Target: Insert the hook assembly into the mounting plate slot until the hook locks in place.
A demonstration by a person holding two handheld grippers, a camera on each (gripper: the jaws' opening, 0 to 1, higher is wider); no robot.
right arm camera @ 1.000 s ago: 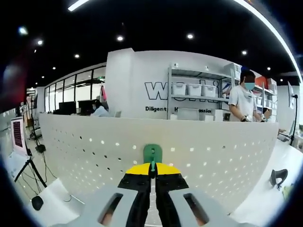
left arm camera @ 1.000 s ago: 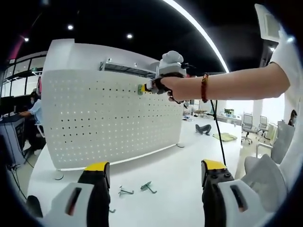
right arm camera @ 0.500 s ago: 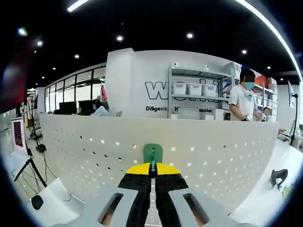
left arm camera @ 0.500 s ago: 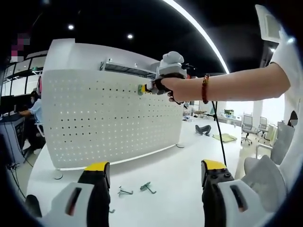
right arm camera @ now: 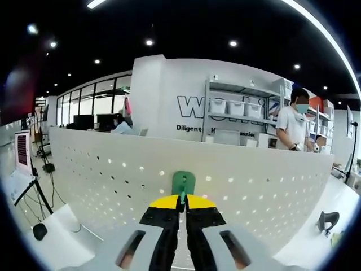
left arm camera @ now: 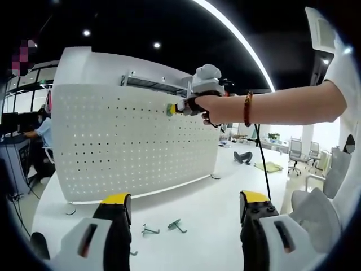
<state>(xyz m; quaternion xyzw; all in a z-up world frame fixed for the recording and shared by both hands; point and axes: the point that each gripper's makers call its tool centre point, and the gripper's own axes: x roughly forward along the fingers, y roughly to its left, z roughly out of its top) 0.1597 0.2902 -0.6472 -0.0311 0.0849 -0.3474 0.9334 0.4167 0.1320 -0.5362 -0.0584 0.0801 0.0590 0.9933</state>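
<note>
while loose hooks (left arm camera: 176, 225) lie on the table (left arm camera: 208, 214), pegboard (left arm camera: 130, 141) stands behind.

Ceiling spotlights (right arm camera: 149, 42) dotted the dark ceiling; shelving (right arm camera: 240, 116) stood far right, office chairs (left arm camera: 295, 151) beyond the white table (left arm camera: 203, 209).

Your right gripper (right arm camera: 181, 199) has its yellow-tipped jaws pressed together, pinching something at the tips. Your right arm (left arm camera: 282, 104) reaches out straight, a beaded band at the wrist. Your left gripper (left arm camera: 183, 206) hangs low, its jaws spread wide apart, nothing between them.
</note>
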